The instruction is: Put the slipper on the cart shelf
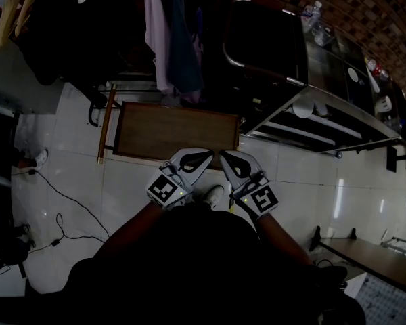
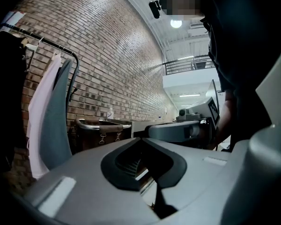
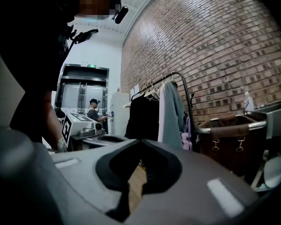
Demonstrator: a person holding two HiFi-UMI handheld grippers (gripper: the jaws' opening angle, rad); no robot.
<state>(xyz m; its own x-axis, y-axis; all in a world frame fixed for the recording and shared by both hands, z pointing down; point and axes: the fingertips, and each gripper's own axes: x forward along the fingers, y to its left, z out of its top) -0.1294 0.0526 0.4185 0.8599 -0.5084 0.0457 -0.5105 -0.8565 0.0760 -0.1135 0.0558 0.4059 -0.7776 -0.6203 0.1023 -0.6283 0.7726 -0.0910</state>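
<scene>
the left hand-held gripper (image 1: 208, 154) and the right hand-held gripper (image 1: 224, 156), by a brown wooden low surface (image 1: 155, 131), both have jaws pressed together on nothing. a pale slipper-like shape (image 1: 215, 196), too dim to be sure of, lies on the white tiled floor (image 1: 304, 175) between them, left of the grey metal cart (image 1: 345, 107)
</scene>
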